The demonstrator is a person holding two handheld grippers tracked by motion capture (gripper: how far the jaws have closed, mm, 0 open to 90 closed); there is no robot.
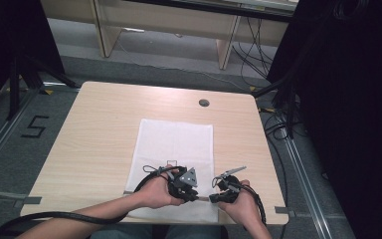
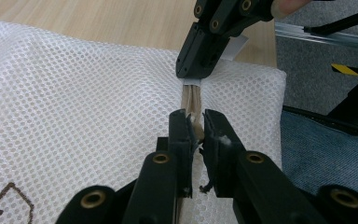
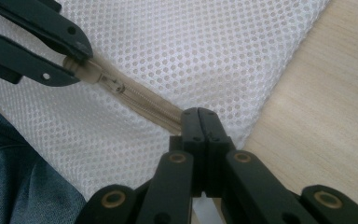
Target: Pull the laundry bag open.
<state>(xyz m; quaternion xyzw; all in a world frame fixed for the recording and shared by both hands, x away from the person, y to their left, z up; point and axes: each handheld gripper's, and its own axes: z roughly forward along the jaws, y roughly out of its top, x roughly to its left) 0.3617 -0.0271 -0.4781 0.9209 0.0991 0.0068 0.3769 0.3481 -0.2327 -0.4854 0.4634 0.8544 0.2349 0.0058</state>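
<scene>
At the frame's lower middle, the mesh bag's (image 1: 175, 144) zipper (image 3: 140, 100) is being pinched by both clenched claws, left claw (image 2: 196, 133) on the pull, right claw (image 3: 199, 122) anchoring the end, likely awaiting a steady slide

A lab — black curtains (image 1: 348, 124), taped floor number (image 1: 34, 126), loose cables (image 1: 252, 50), bare wooden table (image 1: 99, 129).

a black 5 (image 1: 34, 127) marks the floor (image 1: 0, 164).

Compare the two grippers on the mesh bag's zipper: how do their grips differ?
The left gripper pinches the zipper pull; the right gripper clamps the zipper tape near the mesh bag corner. Left jaws show a slight gap; right jaws press fully together. Both are shut along the same zipper line.
</scene>
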